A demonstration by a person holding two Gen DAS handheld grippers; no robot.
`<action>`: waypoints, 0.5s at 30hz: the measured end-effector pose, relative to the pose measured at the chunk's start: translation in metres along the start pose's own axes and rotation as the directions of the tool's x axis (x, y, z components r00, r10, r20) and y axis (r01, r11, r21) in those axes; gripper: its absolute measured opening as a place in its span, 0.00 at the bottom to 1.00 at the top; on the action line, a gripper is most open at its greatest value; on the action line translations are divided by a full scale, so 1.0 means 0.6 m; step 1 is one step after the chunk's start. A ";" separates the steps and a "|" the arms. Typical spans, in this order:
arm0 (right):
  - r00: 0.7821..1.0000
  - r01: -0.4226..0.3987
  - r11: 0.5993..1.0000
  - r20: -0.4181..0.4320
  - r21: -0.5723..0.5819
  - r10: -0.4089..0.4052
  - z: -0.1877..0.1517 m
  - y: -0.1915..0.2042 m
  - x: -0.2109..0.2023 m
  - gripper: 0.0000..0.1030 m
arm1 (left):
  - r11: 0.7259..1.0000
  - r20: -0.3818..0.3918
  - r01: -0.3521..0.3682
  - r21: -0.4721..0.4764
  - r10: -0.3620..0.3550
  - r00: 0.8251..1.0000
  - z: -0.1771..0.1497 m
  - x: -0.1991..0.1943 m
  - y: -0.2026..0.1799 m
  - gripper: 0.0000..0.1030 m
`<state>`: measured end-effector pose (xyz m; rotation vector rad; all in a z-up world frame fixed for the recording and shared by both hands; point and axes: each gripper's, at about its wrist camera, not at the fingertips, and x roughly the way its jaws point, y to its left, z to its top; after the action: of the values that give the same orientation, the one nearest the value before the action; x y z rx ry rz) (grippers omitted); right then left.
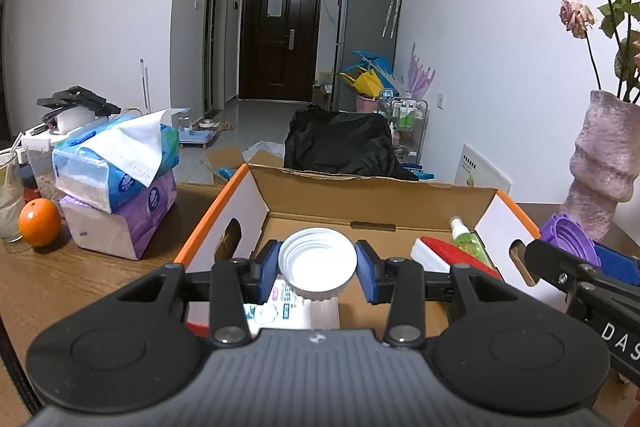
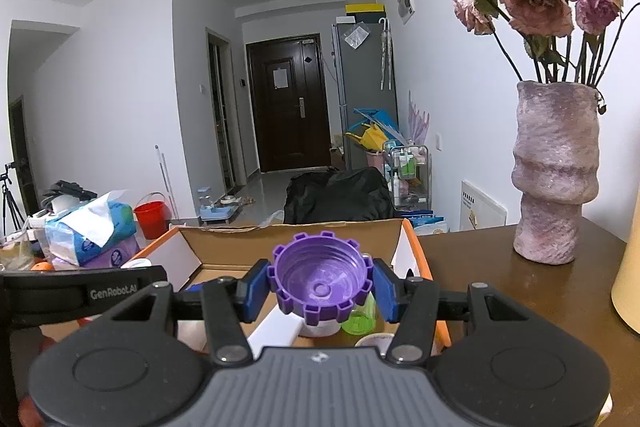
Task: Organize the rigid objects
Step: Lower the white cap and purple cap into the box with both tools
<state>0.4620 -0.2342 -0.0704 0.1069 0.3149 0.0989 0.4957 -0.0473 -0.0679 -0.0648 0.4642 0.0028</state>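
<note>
Left gripper [image 1: 317,269]: closed on a white cap [image 1: 317,264], which is clamped between the two blue pads with its hollow side turned toward the camera.
White cap position: held above the open cardboard box [image 1: 376,197], over a labelled white item lying on the box floor.
Right gripper [image 2: 321,285]: closed on a purple cap [image 2: 320,281], a ridged lid pinched at both sides by the blue pads, hollow side shown.
Purple cap position: held over the right part of the same box, above a white container and a green bottle [image 2: 360,319].
Box contents: a green spray bottle [image 1: 468,239] and a red-and-white item [image 1: 444,253] are seen at the right side.
Bench [image 1: 52,267]: brown wood; the box is carried on it.
Left of box: stacked tissue packs [image 1: 116,179] and an orange [image 1: 39,222] are placed.
Right of box: a mauve vase [image 2: 554,171] with dried roses is stood, well apart from the box.
</note>
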 end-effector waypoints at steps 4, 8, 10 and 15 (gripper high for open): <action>1.000 0.007 1.000 -0.004 -0.001 -0.007 0.004 -0.002 0.019 0.51 | 1.000 0.005 -0.005 0.003 0.005 1.000 0.007 0.015 -0.001 0.40; 1.000 0.015 1.000 -0.011 -0.004 -0.015 0.006 -0.002 0.040 0.51 | 1.000 0.009 -0.011 0.008 0.011 1.000 0.012 0.030 0.001 0.40; 1.000 0.020 1.000 -0.013 -0.006 -0.020 0.008 -0.002 0.049 0.51 | 1.000 0.011 -0.013 0.012 0.013 1.000 0.016 0.038 0.000 0.40; 0.999 0.026 1.000 -0.021 -0.010 -0.026 0.013 -0.005 0.071 0.51 | 0.999 0.014 -0.022 0.023 0.021 1.000 0.022 0.057 -0.001 0.40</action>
<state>0.5050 -0.2329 -0.0766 0.0924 0.3372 0.0758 0.5321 -0.0476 -0.0713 -0.0367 0.4515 0.0190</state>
